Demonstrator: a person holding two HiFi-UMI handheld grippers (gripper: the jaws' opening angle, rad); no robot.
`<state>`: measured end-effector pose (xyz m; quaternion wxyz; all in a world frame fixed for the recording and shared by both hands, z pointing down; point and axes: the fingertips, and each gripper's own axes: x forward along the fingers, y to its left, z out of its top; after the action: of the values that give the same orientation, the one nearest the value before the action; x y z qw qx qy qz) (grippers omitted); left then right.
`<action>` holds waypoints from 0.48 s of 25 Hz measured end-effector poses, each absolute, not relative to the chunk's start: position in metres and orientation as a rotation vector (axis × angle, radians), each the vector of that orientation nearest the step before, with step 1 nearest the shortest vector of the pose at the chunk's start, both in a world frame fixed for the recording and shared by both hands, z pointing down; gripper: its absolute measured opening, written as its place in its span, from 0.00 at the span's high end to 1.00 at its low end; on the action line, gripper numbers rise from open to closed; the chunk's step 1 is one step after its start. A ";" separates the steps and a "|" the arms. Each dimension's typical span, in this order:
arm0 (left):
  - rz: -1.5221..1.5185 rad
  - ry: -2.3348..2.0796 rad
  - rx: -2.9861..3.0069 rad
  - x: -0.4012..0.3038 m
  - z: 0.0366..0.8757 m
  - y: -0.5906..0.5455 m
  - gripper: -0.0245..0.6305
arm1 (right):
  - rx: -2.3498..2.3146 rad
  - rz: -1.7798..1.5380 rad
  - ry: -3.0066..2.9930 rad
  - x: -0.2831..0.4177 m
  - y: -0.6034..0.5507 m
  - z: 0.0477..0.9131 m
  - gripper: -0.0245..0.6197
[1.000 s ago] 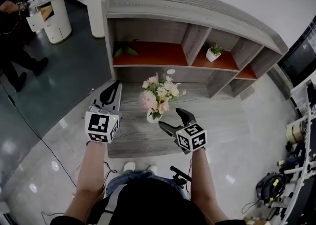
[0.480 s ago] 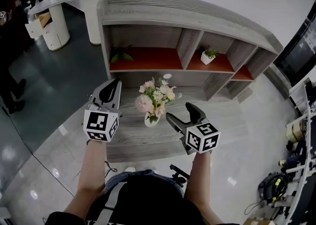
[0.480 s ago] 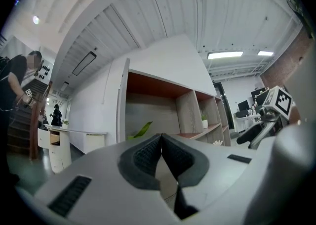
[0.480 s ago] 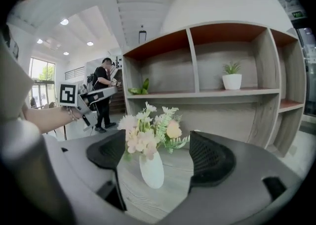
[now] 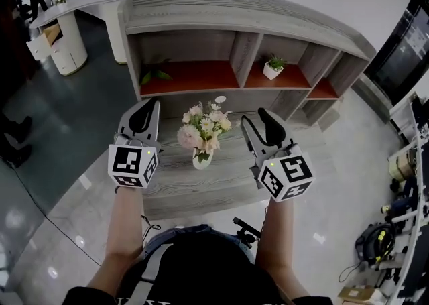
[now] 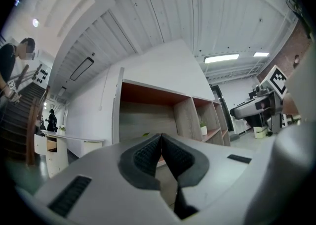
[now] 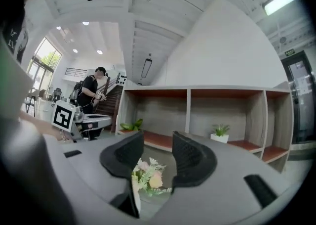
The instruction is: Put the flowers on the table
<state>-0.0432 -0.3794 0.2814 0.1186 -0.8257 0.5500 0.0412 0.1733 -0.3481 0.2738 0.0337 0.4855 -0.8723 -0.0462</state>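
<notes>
A bunch of pink and cream flowers (image 5: 201,133) stands upright in a small white vase (image 5: 201,159) on the low grey wooden table (image 5: 228,179). My left gripper (image 5: 149,106) hovers to the left of the flowers, jaws together and empty; in the left gripper view its pads (image 6: 148,152) meet at the tips. My right gripper (image 5: 258,120) hangs to the right of the flowers, apart from them. Its jaws have just been closing but still stand apart with nothing between them. In the right gripper view the flowers (image 7: 148,177) show below and beyond that gripper (image 7: 158,142).
Behind the table is a grey shelf unit (image 5: 234,19) with red boards, holding a leafy plant (image 5: 155,72) and a small white potted plant (image 5: 271,68). A white counter (image 5: 67,22) stands at the back left. Gear (image 5: 402,183) lines the right edge. A person (image 7: 91,90) stands far off.
Both grippers have risen. The right one lifted away from the vase, swung from pointing down to level, and its jaws narrowed. The flowers stayed in place on the table.
</notes>
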 end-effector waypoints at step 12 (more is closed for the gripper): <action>0.130 1.531 -2.378 -0.028 0.249 -0.381 0.94 | 1.726 -0.141 -2.661 0.199 -0.349 0.247 0.94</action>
<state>-0.0282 -0.3814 0.2487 0.1546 -0.8298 0.5343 0.0454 0.1993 -0.3494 0.2473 -0.0163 0.5435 -0.8380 -0.0445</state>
